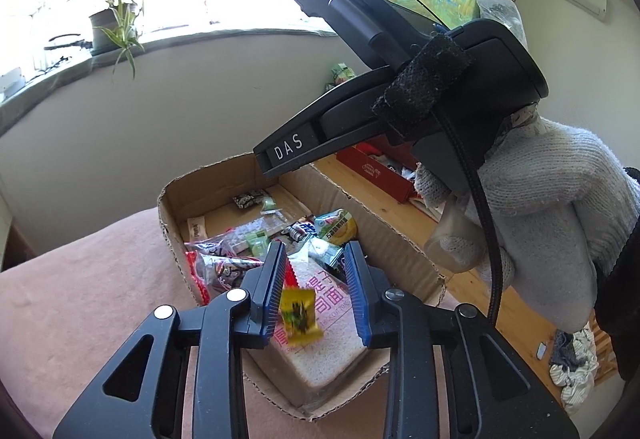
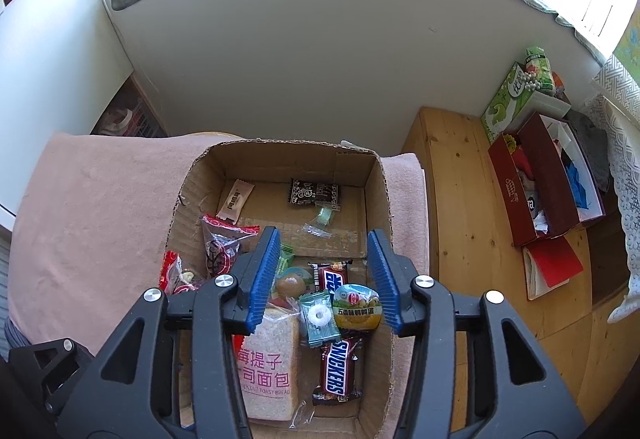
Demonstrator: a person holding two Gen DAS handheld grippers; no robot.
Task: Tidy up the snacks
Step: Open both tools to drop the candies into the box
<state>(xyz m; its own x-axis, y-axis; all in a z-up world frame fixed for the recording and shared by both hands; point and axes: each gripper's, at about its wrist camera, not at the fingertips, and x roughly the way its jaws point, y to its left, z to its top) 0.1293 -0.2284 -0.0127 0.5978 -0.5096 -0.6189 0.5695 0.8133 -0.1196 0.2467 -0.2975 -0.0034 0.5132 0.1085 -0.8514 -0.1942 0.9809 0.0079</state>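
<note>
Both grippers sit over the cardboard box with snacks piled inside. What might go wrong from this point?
1. The yellow candy hangs blurred between the left gripper's open jaws; it may bounce off the toast bread bag.
2. The right gripper is open above a crowded pile: closing there could snag the mint candy and Snickers bar together.

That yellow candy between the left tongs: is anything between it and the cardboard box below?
Nothing visible. The yellow candy hangs blurred between the open left tongs, touching neither pad, right above the toast bread bag already lying in the cardboard box.
</note>
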